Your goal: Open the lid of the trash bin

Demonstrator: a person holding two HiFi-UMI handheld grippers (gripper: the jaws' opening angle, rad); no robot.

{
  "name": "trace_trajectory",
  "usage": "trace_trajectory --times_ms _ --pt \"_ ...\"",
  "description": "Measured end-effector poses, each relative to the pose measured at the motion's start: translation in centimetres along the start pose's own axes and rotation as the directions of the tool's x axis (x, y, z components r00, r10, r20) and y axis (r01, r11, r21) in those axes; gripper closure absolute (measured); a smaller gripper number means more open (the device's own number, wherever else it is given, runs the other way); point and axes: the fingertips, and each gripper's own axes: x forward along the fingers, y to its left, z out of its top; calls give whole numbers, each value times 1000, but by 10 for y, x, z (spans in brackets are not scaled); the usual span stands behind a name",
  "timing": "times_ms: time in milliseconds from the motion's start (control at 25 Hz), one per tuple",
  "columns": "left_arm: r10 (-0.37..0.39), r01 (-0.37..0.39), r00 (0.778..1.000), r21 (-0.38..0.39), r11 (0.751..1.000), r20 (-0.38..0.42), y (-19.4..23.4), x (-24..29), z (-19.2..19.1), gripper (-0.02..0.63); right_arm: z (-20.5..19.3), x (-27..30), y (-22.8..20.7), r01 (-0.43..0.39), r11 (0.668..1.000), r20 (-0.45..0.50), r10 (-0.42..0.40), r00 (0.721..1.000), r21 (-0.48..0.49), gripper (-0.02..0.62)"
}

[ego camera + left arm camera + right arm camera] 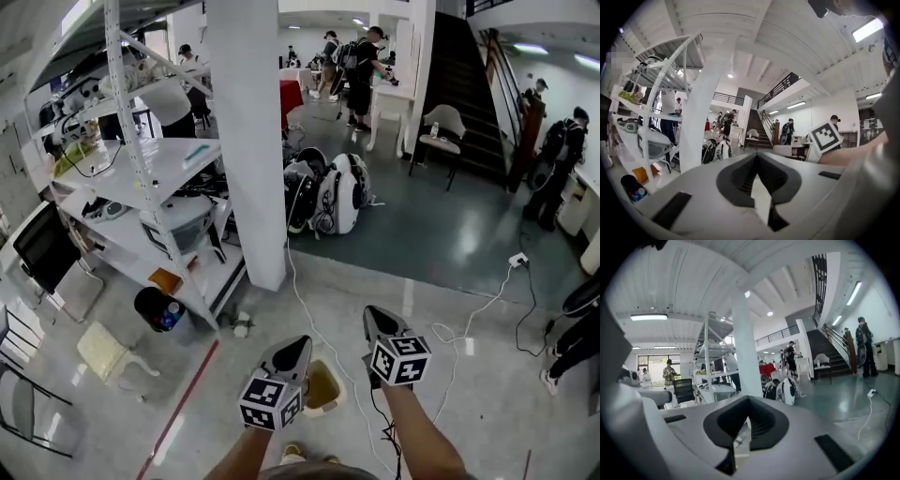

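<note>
Item: my left tongs (300, 343), closed, empty. Item: my right tongs (374, 315), closed, empty. Item: trash bin (324, 388), on the floor (450, 281) just below, between both. Risk: closed tips may skid off its top or tip it over

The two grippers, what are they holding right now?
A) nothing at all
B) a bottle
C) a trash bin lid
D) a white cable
A: the left gripper and the right gripper each have their jaws closed tip to tip, with nothing caught between them.
</note>
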Motion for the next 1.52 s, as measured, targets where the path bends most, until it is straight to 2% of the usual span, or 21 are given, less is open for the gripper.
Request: trace_trajectory --times_ms 160,360,640,1000,1520 --pt "-15 15 1000 1 1000 -2 -4 -2 -2 609 46 -38 20 -39 999 107 41 993 -25 566" --pt "-18 18 1000 4 1000 1 -10 -6 -2 611 63 -84 40 -66 997 162 72 984 -40 566" --pt "-41 40 999 41 998 23 -20 -3 5 611 37 -109 46 -37 997 178 48 983 -64 566" --pt "-53 52 998 55 997 27 -28 0 9 611 3 -108 49 -57 996 160 68 985 -68 568" --pt "-49 49 999 48 998 13 -25 1 1 610 -8 -102 53 -81 994 154 92 984 -76 571"
